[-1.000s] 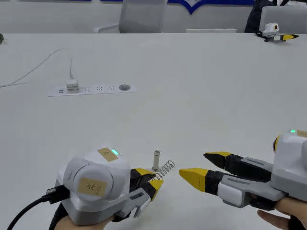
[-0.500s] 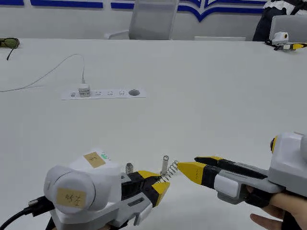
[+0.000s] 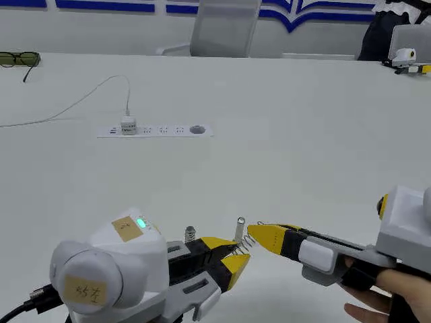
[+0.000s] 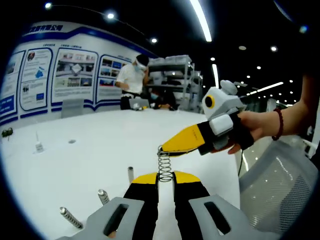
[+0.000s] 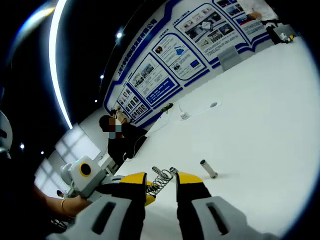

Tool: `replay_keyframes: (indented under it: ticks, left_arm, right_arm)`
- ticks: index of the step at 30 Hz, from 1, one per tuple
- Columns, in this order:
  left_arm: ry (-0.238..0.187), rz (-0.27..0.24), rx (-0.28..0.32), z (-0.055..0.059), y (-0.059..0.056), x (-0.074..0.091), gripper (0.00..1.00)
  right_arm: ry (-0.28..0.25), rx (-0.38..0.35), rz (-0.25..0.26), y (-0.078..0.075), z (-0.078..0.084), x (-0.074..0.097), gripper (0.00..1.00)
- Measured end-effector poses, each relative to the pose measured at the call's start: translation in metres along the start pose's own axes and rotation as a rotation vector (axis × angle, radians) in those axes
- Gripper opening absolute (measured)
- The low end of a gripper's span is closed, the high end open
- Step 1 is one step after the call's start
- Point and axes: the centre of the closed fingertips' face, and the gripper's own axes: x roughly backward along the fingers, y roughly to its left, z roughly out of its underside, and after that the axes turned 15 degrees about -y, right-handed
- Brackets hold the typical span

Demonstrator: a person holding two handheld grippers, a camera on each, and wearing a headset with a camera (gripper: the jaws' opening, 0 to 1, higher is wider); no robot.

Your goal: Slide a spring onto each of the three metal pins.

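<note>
One small coiled steel spring [image 4: 164, 167] is pinched in the jaws of the left gripper [image 4: 165, 177], just beside the bare upright metal pin [image 3: 240, 226]; whether the close-set jaws of the right gripper [image 5: 163, 179] grip its free end cannot be told. Squeezed askew, it could be flicked away.

I can read nothing: handwriting on the left gripper's [image 3: 235, 258] two tan stickers [image 3: 125, 227] is unclear, and the wall posters [image 4: 75, 67] are too small
</note>
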Motion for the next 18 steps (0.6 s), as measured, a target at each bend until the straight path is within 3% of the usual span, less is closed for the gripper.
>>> replay_keyframes:
  ticks: [4,11,18]
  left_arm:
    - [-0.012,0.011,-0.003,-0.0025,-0.0024,0.0003,0.10]
    - [-0.027,0.019,0.003,-0.0070,-0.0045,0.0020,0.10]
    - [-0.021,0.004,0.002,-0.0081,-0.0035,0.0040,0.10]
  right_arm:
    - [-0.012,-0.062,-0.009,0.0017,-0.0005,-0.0006,0.19]
    - [-0.018,-0.106,-0.026,0.0037,-0.0018,0.0001,0.14]
    - [-0.028,-0.065,-0.056,0.0111,-0.0004,-0.0020,0.13]
